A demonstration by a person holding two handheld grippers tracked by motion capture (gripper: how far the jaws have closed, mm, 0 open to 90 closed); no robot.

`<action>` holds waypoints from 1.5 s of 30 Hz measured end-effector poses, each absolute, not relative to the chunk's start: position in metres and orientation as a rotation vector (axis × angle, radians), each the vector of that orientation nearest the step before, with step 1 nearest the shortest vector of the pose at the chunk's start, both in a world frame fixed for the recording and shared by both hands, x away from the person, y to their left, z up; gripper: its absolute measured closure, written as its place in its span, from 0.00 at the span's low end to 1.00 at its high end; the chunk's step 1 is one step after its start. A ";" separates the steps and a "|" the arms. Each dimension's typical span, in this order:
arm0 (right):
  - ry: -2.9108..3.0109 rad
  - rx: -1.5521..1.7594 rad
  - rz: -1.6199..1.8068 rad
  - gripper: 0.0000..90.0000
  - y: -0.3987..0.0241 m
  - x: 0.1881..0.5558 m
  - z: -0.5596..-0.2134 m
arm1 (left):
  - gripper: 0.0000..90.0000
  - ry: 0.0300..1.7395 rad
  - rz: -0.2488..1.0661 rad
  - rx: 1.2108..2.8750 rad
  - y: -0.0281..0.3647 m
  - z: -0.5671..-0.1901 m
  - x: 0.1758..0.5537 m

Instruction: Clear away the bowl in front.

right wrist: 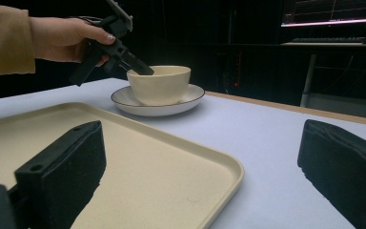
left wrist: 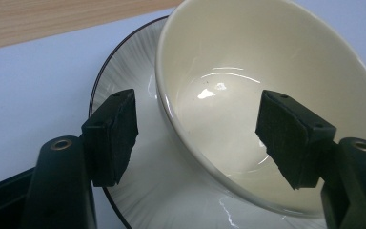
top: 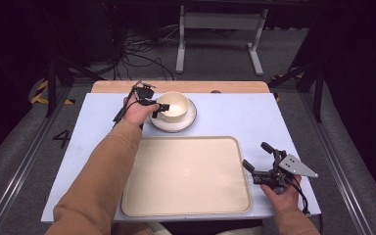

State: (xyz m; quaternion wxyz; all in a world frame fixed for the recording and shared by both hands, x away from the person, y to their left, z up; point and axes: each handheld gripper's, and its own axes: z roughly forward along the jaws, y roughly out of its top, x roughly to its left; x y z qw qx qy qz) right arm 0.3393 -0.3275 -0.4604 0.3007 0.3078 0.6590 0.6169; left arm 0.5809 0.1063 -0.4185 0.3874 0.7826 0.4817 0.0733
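Observation:
A cream bowl [top: 174, 105] [left wrist: 267, 71] [right wrist: 159, 86] stands on a white plate [top: 188, 120] [left wrist: 124, 71] [right wrist: 190, 98] with a dark rim, at the far middle of the table. My left gripper [top: 157, 108] [left wrist: 200, 129] [right wrist: 140, 70] straddles the bowl's left wall. One pad is outside over the plate and the other is inside the bowl. Neither pad touches the wall, so it is open. My right gripper [top: 256, 155] [right wrist: 201, 133] rests open at the near right, beside the tray, with nothing between its jaws.
A large beige tray [top: 186, 174] [right wrist: 209, 157] lies bare on the near half of the pale blue table [top: 245, 117]. A wooden strip [top: 181, 86] runs along the far edge. Beyond it are a white stand [top: 220, 29] and floor cables.

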 end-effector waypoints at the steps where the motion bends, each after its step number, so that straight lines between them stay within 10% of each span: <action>1: 1.749 0.816 1.639 0.03 -0.327 0.339 -0.460 | 0.36 1.233 0.184 1.991 0.106 -0.420 0.581; 45: 1.749 0.827 1.638 0.05 -0.327 0.340 -0.460 | 0.90 1.421 0.256 1.941 0.096 -0.422 0.585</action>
